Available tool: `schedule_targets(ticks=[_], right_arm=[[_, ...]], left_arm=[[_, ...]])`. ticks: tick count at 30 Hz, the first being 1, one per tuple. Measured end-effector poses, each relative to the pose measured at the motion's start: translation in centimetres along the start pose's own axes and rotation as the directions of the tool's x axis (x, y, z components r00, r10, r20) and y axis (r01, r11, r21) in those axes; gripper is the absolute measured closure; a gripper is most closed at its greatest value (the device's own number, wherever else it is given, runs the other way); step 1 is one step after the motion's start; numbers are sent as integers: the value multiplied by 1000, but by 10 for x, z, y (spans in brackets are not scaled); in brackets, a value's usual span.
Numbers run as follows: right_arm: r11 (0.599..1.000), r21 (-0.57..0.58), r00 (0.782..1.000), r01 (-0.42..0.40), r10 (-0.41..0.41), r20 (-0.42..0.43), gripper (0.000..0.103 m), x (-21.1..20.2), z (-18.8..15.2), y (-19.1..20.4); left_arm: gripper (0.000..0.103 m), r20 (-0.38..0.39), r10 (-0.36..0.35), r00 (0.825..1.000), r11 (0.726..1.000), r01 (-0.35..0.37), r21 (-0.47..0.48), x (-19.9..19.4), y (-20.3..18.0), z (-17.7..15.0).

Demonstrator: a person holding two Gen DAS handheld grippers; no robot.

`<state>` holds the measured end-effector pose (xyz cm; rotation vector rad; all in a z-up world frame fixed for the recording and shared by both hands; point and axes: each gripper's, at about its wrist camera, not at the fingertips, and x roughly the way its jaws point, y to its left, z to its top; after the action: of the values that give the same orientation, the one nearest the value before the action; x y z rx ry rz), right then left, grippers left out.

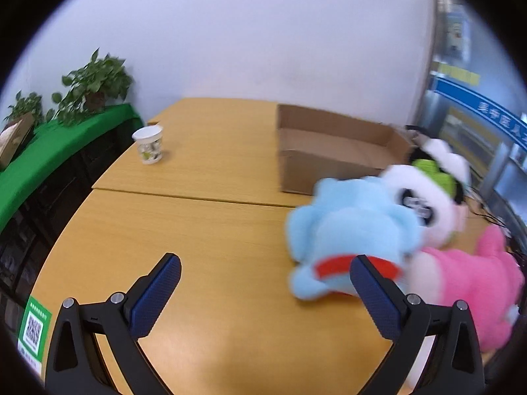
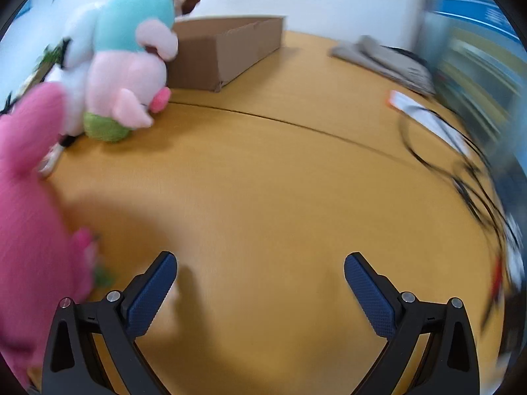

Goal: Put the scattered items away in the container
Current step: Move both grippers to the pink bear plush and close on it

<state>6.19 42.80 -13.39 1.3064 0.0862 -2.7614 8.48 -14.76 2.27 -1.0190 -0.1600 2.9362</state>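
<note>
A brown cardboard box lies open on the wooden table; it also shows in the right wrist view. In front of it lie a light blue plush, a white panda-like plush and a pink plush. My left gripper is open and empty, its right finger just in front of the blue plush. My right gripper is open and empty over bare table. To its left lie the pink plush and a pale pink and teal plush.
A paper cup stands at the table's far left. A green-covered shelf with potted plants runs along the left. Black cables, papers and grey fabric lie at the table's right side.
</note>
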Motion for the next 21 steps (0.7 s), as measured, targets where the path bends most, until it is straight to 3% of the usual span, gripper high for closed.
schedule_targets(ticks=[2, 5, 11, 14, 17, 21], right_arm=[[999, 40, 996, -36, 33, 83, 0, -37, -15, 14], [995, 60, 973, -76, 61, 224, 0, -87, -25, 46], [985, 88, 874, -145, 87, 478, 0, -149, -27, 105], [980, 122, 848, -155, 69, 526, 0, -157, -22, 131], [974, 126, 843, -190, 96, 530, 0, -151, -19, 147], [970, 183, 894, -158, 62, 443, 0, -118, -11, 147]], left_arm=[[1, 10, -54, 998, 998, 54, 16, -18, -30, -9], [1, -17, -123, 992, 990, 124, 66, -25, -84, -20], [1, -53, -257, 965, 952, 262, 157, -23, -161, -31], [1, -76, -311, 947, 934, 319, 159, -16, -178, -30], [1, -118, -359, 926, 920, 373, 121, 4, -191, -28], [1, -202, -371, 906, 913, 396, 98, 41, -205, -38]])
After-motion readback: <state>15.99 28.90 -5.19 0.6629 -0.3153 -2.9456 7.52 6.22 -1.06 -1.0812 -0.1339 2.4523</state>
